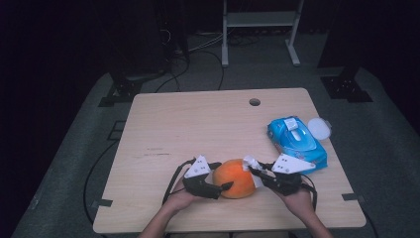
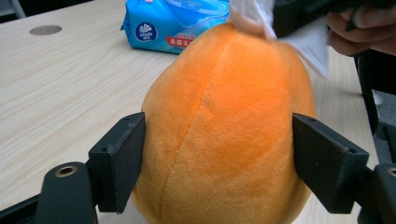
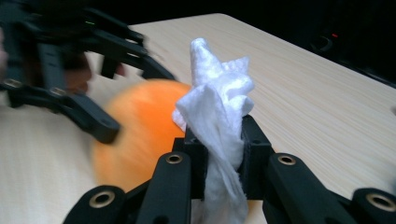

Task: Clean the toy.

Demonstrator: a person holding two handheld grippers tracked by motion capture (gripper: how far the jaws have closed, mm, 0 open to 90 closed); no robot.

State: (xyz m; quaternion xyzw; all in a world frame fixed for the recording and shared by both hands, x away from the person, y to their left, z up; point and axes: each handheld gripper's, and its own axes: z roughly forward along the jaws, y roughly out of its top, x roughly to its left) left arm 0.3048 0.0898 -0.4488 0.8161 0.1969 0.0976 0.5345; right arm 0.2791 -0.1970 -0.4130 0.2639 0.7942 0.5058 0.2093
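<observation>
An orange plush fruit (image 1: 236, 177) lies near the table's front edge between both hands. My left gripper (image 1: 224, 174) is shut on it from the left. In the left gripper view the pads (image 2: 133, 154) press into both sides of the plush (image 2: 224, 140). My right gripper (image 1: 253, 171) comes in from the right, shut on a crumpled white wipe (image 1: 249, 162). In the right gripper view the wipe (image 3: 217, 93) sticks up out of the closed gripper (image 3: 223, 144), right beside the blurred plush (image 3: 135, 130). The wipe (image 2: 252, 16) touches the top of the plush.
A blue pack of wet wipes (image 1: 296, 140) lies at the right, its white lid (image 1: 319, 128) flipped open beside it. A round cable hole (image 1: 254, 102) sits near the far edge. The wooden table (image 1: 188, 129) is bare at the left and middle.
</observation>
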